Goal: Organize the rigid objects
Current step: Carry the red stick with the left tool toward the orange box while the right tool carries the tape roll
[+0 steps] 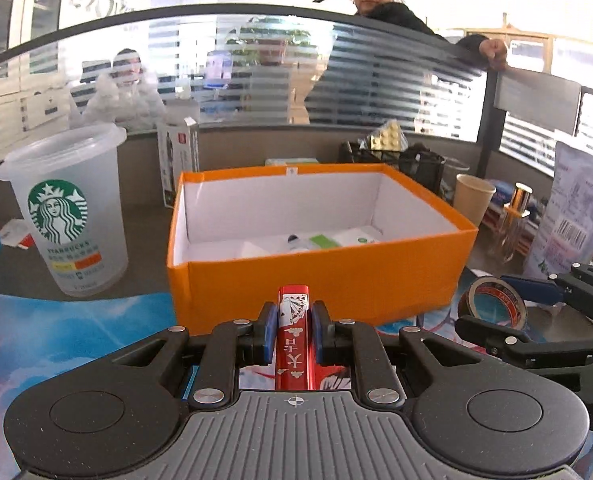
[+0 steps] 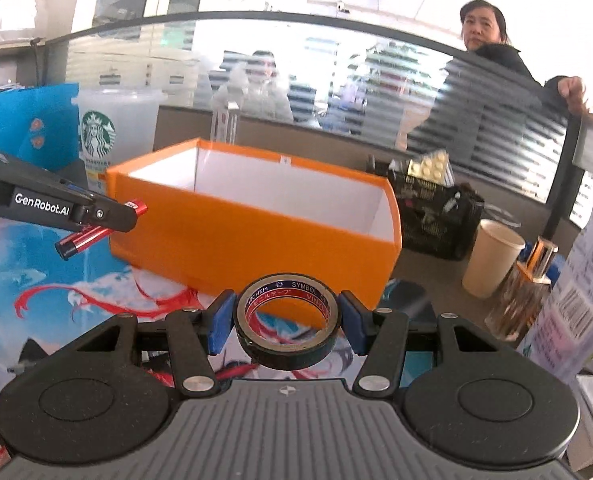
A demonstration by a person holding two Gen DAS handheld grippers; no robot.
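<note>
The left gripper (image 1: pixel 294 322) is clamped on a slim red card box (image 1: pixel 295 340), its blue pads pressing the two broad faces, so the box stands on edge with its long axis running straight ahead along the fingers toward the orange box (image 1: pixel 320 280); the printed playing cards show near its far end, and its near end is hidden under the gripper body. In the right wrist view the same red box pokes out fore and aft of the left gripper's fingertips, tilted down toward the near side, held in the air above the printed mat (image 2: pixel 56 280). The right gripper (image 2: pixel 287 322) grips a roll of black tape (image 2: pixel 287 322) across its outer rim (pads touching it on both sides), the roll nearly flat with its hole facing up and forward, so the red inner label reads partly; the rest of the lettering curves out of sight. The orange box sits open just beyond both tools, white inside; a few small items lie on its floor, too low behind the front wall to make out. A frosted plastic cup (image 1: pixel 70 208) stands left of it, a paper cup (image 1: pixel 472 204) and black mesh basket (image 2: pixel 432 216) to the right. Behind the striped glass partition (image 1: pixel 256 68) stand two people, partly blurred.
</note>
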